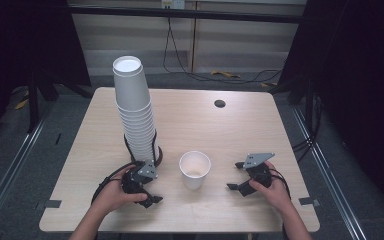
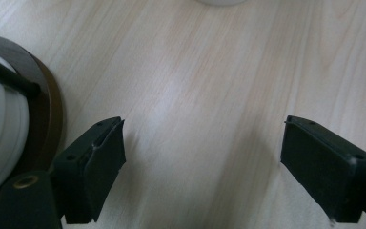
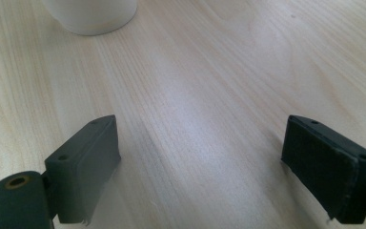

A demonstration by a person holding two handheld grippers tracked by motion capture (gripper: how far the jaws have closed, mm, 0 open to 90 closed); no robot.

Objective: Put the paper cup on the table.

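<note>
Surface (image 1: 240,130): a pale wood-grain top with rounded corners, seen from the near edge outward. Small dark tape marks are noted at its near left and near right edges, and a round dark hole (image 1: 220,104) is set toward the far right. The grain is plain and unmarked in both gripper views.

Left hand-held gripper (image 1: 149,196): held at the near left of the surface, just beside the base of the cup stack. In the left gripper view its jaws are seen apart with bare wood between them; nothing is grasped.

Right hand-held gripper (image 1: 236,176): held at the near right, jaws spread and released over bare wood, pointed toward the single cup.

Single paper cup (image 1: 195,170): white, upright, mouth open, standing between the two grippers near the middle of the surface, apart from both. Its inside appears empty, with a faint tint at the bottom.

Cup stack (image 1: 135,110): a tall column of nested white paper cups, stacked upside down and leaning slightly leftward at the top, seated in a dark round holder (image 2: 52,109) with thin black uprights.

Hidden or cut off: the stack's foot is partly covered by the left gripper and its cable; the single cup is clipped at the top edge of both gripper views, so that only its base is seen.

Room: grey floor, metal rails at either side, dark curtains left and right, a pale panelled wall with a hanging black cable (image 1: 172,50) beyond.
</note>
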